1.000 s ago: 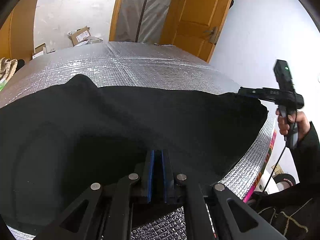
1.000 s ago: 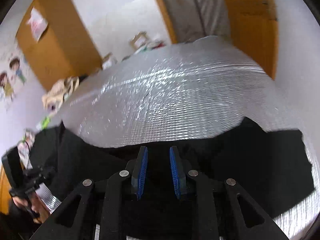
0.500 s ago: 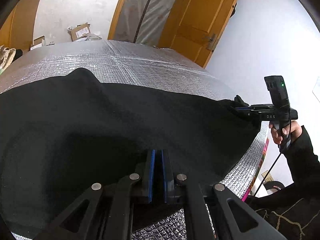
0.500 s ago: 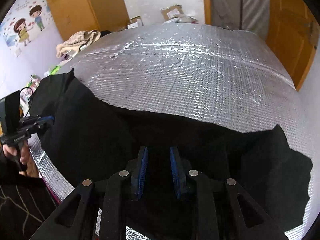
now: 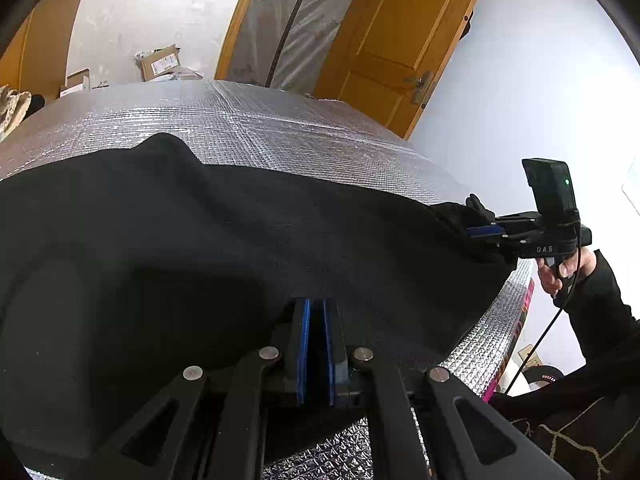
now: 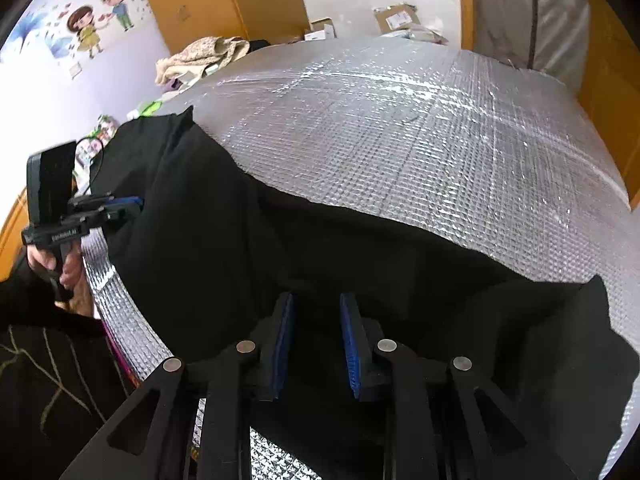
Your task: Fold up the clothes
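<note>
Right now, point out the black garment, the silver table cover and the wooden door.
Garment (image 5: 248,248), left wrist view, middle of the black cloth.
Table cover (image 6: 420,128), right wrist view, bare silver quilted surface beyond the garment.
Door (image 5: 404,36), left wrist view, upper panel of the orange wood.

Black garment (image 5: 240,240) on silver quilted foil table cover (image 6: 400,132); orange door (image 5: 392,40).
</note>
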`<action>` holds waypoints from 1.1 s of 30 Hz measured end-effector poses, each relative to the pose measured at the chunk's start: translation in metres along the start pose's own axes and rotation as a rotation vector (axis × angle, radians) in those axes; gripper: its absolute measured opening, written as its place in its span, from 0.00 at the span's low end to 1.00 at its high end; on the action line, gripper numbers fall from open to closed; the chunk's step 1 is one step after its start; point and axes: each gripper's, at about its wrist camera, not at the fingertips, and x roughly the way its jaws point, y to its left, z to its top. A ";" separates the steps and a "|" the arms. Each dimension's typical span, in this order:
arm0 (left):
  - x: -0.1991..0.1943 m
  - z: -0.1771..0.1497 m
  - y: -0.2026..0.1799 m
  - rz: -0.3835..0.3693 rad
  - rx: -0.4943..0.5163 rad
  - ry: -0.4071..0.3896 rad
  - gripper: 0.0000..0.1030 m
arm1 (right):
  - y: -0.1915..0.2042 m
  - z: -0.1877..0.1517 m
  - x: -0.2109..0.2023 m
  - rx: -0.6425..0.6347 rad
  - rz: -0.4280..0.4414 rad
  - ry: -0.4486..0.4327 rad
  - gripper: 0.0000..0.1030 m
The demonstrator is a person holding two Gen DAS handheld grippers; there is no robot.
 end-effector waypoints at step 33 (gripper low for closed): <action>-0.041 -0.012 0.013 0.223 -0.047 -0.040 0.06 | 0.037 0.038 0.027 0.147 -0.062 -0.150 0.21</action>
